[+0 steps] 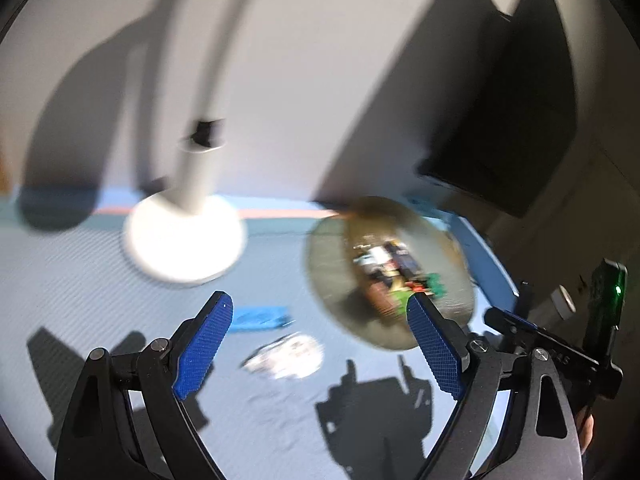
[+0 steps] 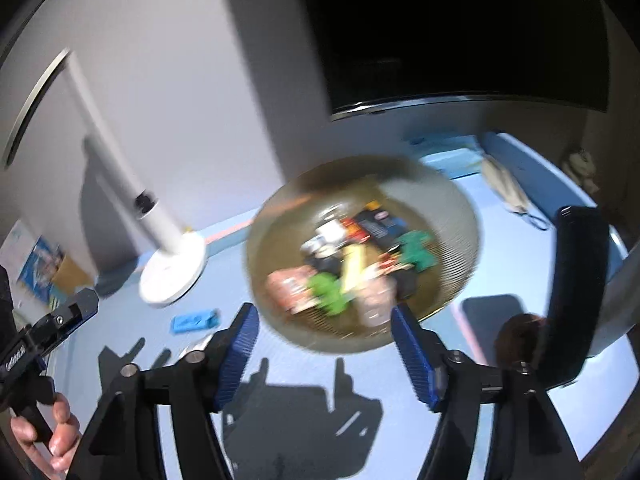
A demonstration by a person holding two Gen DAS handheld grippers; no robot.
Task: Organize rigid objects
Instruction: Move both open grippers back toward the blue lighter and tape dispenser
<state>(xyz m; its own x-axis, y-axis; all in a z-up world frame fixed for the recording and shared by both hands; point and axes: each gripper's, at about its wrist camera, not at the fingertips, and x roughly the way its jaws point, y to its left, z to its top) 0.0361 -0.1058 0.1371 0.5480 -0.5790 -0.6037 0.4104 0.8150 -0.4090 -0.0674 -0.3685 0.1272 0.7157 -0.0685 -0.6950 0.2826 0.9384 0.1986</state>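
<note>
A round woven basket [image 2: 448, 216] stands on the blue table and holds several small packets and toys, among them a green piece [image 2: 330, 292] and a dark packet [image 2: 380, 224]; it also shows in the left wrist view [image 1: 332, 276]. A flat blue object [image 1: 260, 318] lies left of the basket, also seen in the right wrist view [image 2: 195, 321]. A white crumpled packet [image 1: 288, 354] lies in front of it. My left gripper [image 1: 320, 346] is open and empty above the table. My right gripper [image 2: 324, 354] is open and empty near the basket's front rim. Both views are blurred.
A white lamp base [image 1: 184, 240] with its stem stands at the back left, also in the right wrist view [image 2: 172, 276]. A dark monitor [image 2: 460, 32] hangs at the back. A black curved object [image 2: 572, 296] stands at the right. A white cloth thing [image 2: 506, 192] lies behind the basket.
</note>
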